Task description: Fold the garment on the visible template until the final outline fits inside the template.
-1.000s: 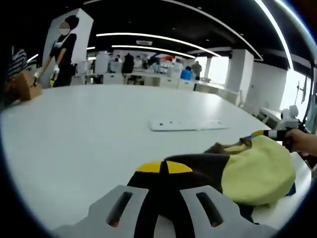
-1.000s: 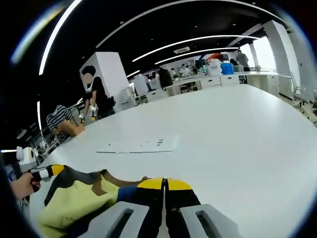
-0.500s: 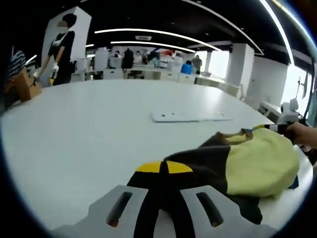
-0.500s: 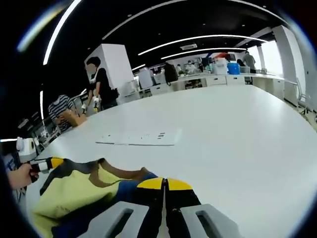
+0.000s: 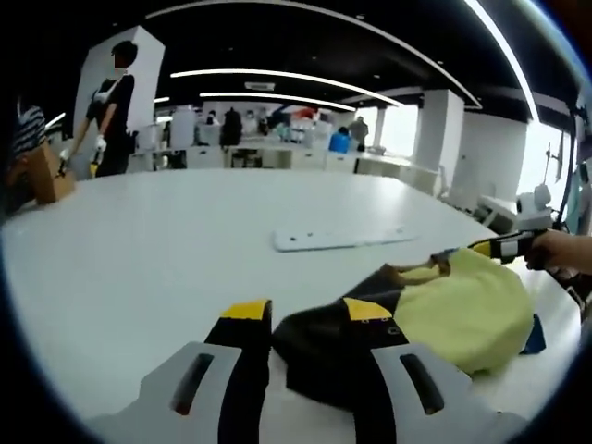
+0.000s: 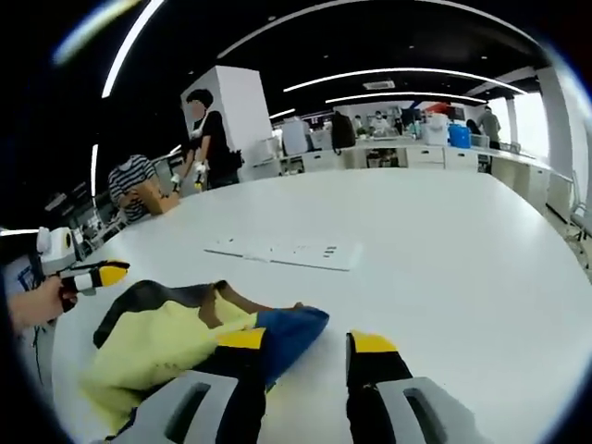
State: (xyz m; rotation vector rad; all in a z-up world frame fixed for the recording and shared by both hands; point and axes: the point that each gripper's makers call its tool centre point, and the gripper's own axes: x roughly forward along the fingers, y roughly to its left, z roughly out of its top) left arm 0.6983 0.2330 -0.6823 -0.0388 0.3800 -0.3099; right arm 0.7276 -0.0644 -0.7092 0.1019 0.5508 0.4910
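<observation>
A crumpled garment (image 5: 462,310) in yellow, dark brown and blue lies bunched on the white table (image 5: 166,240). My left gripper (image 5: 307,310) is open, and the garment's dark brown edge lies loose between its jaws. The right gripper (image 5: 499,246), held by a hand, shows at the garment's far side. In the right gripper view the garment (image 6: 166,338) spreads to the left, its blue corner reaching between the jaws of my open right gripper (image 6: 307,340). The left gripper (image 6: 97,275) shows at the left edge. A flat white sheet (image 5: 347,239) (image 6: 287,251) with small marks lies beyond the garment.
The table's near edge runs just behind the garment. A person (image 5: 109,102) stands at the table's far side, and another in a striped shirt (image 6: 137,185) sits there. Desks and more people fill the room behind.
Both grippers were shut on the garment and have opened and let it go. The garment has sunk flatter onto the table.
</observation>
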